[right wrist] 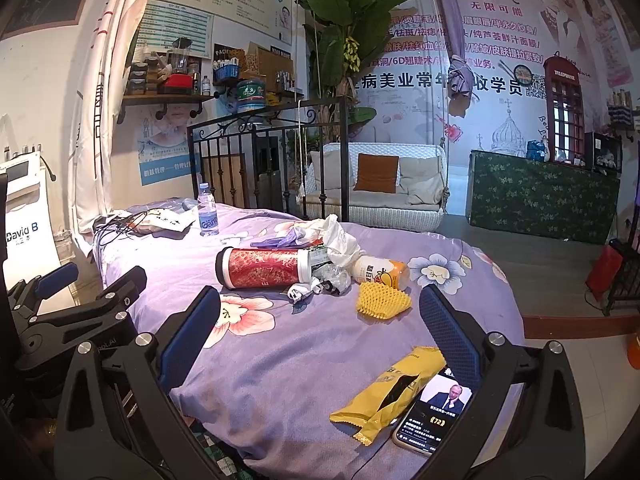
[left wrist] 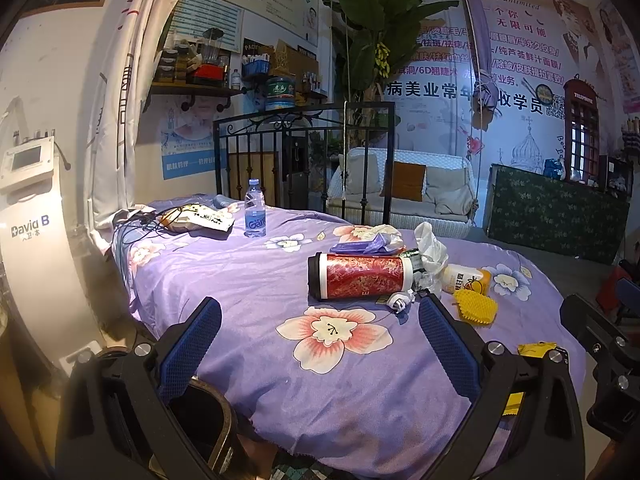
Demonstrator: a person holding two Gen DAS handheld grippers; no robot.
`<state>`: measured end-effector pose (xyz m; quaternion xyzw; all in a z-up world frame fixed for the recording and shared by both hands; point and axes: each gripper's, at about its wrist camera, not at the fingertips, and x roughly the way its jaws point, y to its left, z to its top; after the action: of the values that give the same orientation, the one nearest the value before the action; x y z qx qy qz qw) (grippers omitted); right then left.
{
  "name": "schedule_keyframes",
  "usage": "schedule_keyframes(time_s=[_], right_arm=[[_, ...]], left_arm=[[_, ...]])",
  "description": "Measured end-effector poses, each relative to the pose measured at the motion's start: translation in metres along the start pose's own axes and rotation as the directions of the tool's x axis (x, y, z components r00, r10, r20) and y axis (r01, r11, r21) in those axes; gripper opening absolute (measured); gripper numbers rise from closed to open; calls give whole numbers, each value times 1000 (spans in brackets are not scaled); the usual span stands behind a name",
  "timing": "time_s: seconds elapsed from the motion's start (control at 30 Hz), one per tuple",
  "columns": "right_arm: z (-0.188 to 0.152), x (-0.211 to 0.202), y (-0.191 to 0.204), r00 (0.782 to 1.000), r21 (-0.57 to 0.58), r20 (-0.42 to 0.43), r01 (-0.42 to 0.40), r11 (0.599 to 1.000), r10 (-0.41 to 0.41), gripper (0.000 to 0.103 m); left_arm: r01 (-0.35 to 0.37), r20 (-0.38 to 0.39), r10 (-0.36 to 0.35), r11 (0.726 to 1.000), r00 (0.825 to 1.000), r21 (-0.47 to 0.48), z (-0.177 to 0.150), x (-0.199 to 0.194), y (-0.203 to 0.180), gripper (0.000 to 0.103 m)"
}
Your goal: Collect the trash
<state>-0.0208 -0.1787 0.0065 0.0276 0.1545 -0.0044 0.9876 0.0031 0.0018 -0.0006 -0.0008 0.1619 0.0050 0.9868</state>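
Trash lies on a bed with a purple floral sheet (left wrist: 240,280). A red canister (left wrist: 360,276) lies on its side mid-bed, with crumpled white plastic (left wrist: 430,246), a purple bag (left wrist: 364,246), a small drink bottle (left wrist: 466,278) and a yellow foam net (left wrist: 476,306) beside it. An open yellow wrapper (right wrist: 392,392) lies near the bed's front edge between the right fingers. My left gripper (left wrist: 320,336) is open and empty, short of the canister. My right gripper (right wrist: 320,328) is open and empty above the wrapper.
A phone (right wrist: 434,412) with a lit screen lies next to the wrapper. A water bottle (left wrist: 255,208) stands at the far end by a snack bag and cables (left wrist: 192,218). A white machine (left wrist: 28,216) stands left of the bed; a dark bin (left wrist: 200,424) sits below the left gripper.
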Motion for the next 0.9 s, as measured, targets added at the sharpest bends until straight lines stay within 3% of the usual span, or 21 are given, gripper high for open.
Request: schedule_keyframes(time_s=[0.9], right_arm=[[1,3,-1,1000,6,-7,-5,1000,5,98]], left_arm=[[1,-2,-1,1000,1000,2,1,2,3,97]])
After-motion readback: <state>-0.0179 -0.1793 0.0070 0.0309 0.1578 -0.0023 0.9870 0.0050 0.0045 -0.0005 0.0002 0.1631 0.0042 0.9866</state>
